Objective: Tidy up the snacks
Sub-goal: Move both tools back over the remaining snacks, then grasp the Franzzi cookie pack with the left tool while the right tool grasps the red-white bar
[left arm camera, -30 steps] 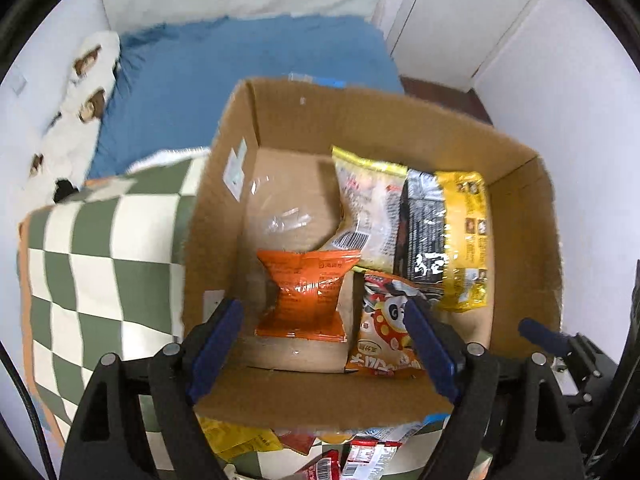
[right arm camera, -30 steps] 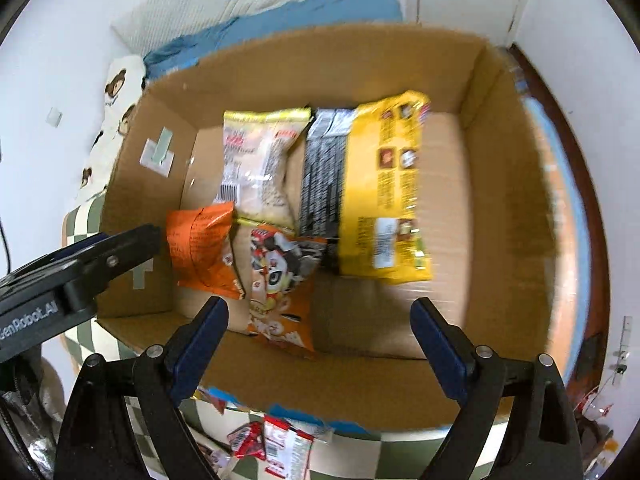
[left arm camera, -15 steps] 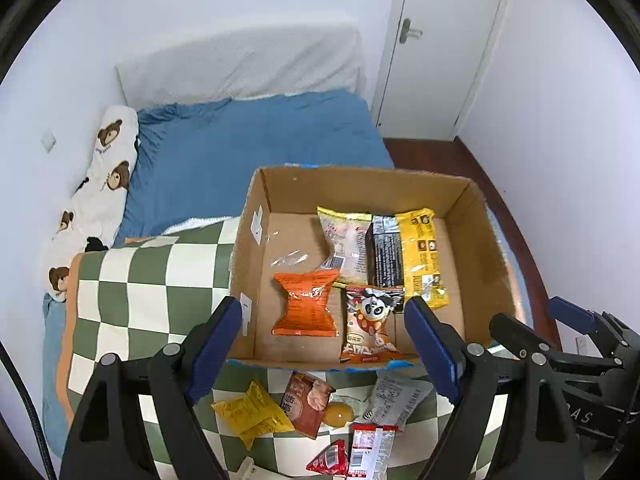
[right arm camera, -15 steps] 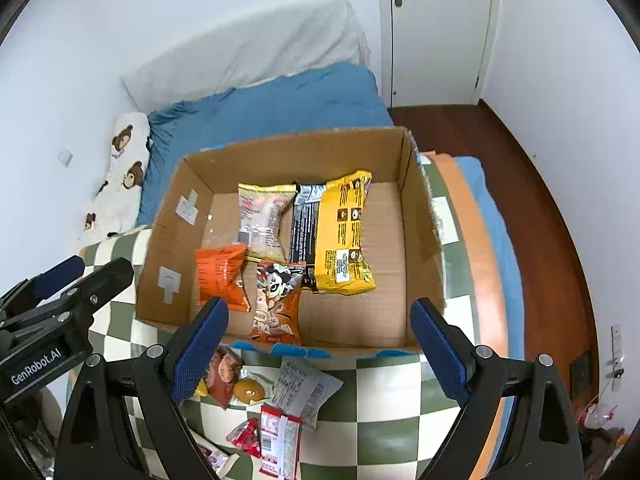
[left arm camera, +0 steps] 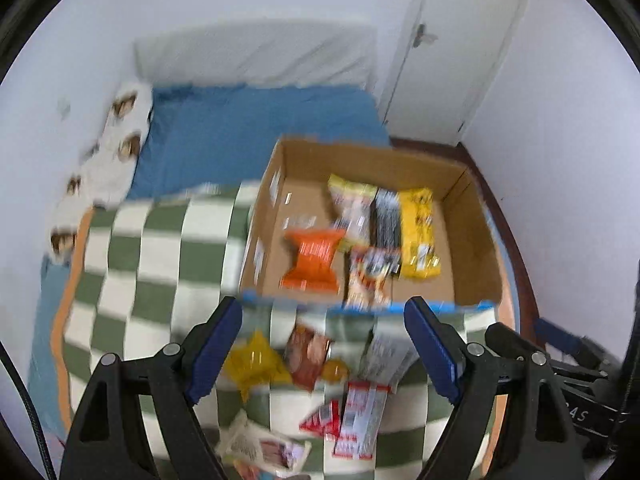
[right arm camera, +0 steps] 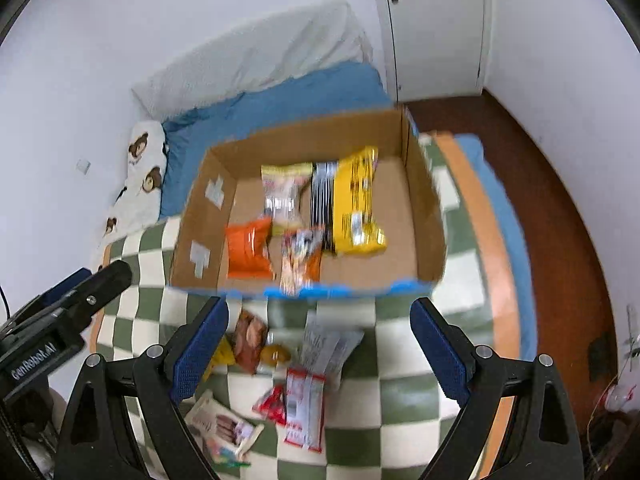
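A cardboard box (left arm camera: 472, 240) (right arm camera: 424, 208) stands on a green-and-white checked blanket (left arm camera: 152, 264) (right arm camera: 400, 400). It holds an orange packet (left arm camera: 314, 260) (right arm camera: 248, 252), a yellow packet (left arm camera: 418, 236) (right arm camera: 358, 204) and other packets. Loose snacks lie in front of the box: a yellow packet (left arm camera: 256, 364), a brown packet (left arm camera: 308, 352) (right arm camera: 250, 336), a red-and-white packet (left arm camera: 360, 420) (right arm camera: 304, 412). My left gripper (left arm camera: 324, 354) is open and empty above them. My right gripper (right arm camera: 320, 350) is open and empty above them too.
The blanket lies on a bed with a blue sheet (left arm camera: 256, 128) (right arm camera: 280, 100) and a bear-print pillow (left arm camera: 108, 156) (right arm camera: 140, 176). A white door (left arm camera: 460, 40) (right arm camera: 436, 20) and brown floor (right arm camera: 540, 200) are beyond. White walls are on both sides.
Both grippers have pulled back and up from the box, so the loose snacks in front of it now show. Both stay open and empty.
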Demonstrator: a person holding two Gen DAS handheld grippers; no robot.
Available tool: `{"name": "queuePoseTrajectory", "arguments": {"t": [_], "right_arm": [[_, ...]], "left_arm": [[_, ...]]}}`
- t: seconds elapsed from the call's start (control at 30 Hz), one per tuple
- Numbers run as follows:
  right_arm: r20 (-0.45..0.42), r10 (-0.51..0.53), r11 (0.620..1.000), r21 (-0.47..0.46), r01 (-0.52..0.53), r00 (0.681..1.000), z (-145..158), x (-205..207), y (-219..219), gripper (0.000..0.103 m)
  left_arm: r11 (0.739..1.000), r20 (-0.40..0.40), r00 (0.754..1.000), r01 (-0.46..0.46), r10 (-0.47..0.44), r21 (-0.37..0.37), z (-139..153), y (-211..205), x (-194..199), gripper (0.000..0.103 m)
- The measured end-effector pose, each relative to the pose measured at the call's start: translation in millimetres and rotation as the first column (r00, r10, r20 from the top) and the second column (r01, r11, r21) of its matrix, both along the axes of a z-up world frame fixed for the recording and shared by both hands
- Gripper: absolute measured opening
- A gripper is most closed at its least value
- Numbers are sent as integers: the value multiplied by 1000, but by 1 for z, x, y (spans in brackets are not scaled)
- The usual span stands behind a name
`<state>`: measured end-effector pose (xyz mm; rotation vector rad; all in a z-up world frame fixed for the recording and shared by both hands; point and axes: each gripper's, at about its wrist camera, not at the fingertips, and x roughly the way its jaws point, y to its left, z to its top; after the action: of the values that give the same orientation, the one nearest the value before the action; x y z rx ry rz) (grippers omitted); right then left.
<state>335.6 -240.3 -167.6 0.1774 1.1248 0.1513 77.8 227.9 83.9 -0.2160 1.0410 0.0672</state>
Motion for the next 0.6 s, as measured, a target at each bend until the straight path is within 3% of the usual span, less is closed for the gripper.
{"name": "queuePoseTrajectory", "arguments": {"t": [0.13, 0.23, 0.33, 0.43, 0.5, 0.6], "right_arm": [[-147, 27, 999, 50, -19, 989, -54, -21, 7, 94], [-248, 58, 998, 53, -46, 967, -103, -38, 18, 94], [-343, 77, 997, 52, -63, 936, -152, -49, 32, 93], [-410, 85, 996, 42, -74, 908, -194, -54, 46, 79], [-434, 81, 997, 35, -73, 897, -214, -57, 53, 71], [-449, 56, 998, 8, -58, 892, -236, -60, 62, 70]], "left_arm": [[997, -138, 988, -75, 70, -33, -54, 22, -25, 83], [987, -269, 955, -150, 127, -64, -107, 41, -47, 83], [963, -411, 897, -236, 165, -128, -161, 56, -67, 83], [913, -527, 825, -353, 202, -203, -208, 69, -84, 83], [880, -575, 786, -418, 227, -223, -229, 73, -90, 83], [835, -622, 734, -501, 271, -227, -253, 79, -91, 83]]}}
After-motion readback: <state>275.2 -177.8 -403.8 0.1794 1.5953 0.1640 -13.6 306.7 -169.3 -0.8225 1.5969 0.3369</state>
